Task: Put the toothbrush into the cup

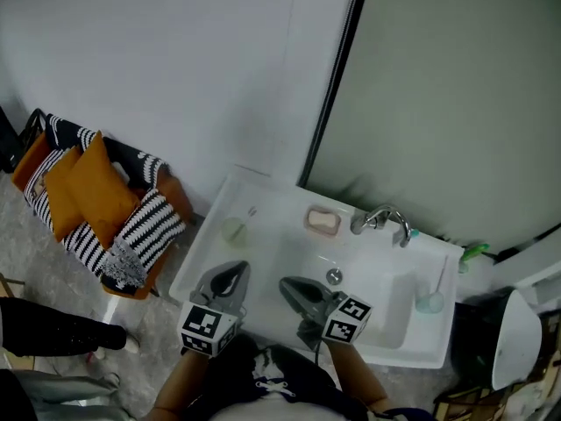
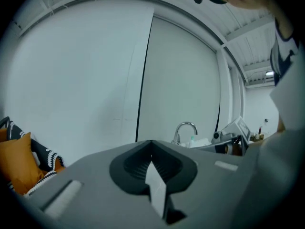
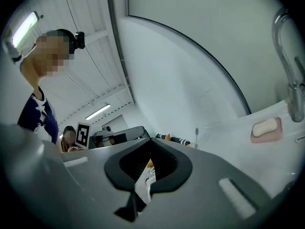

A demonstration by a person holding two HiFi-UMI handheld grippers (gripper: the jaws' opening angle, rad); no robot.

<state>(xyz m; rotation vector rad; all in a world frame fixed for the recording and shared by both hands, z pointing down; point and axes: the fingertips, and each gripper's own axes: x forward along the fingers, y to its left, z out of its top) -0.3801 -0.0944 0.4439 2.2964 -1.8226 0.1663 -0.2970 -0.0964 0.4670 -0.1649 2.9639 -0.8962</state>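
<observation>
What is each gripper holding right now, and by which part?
Nothing is held. The left gripper and the right gripper both have their jaws together, with nothing between them.

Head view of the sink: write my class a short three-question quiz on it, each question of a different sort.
1. True or false: the soap lies left of the tap in this view.
2. The orange cushions rest on: A the tap, B the striped sofa, C the floor.
3. What does the right tool hold?
Key: 1 true; 2 B; 3 nothing, it is shut and empty.
</observation>
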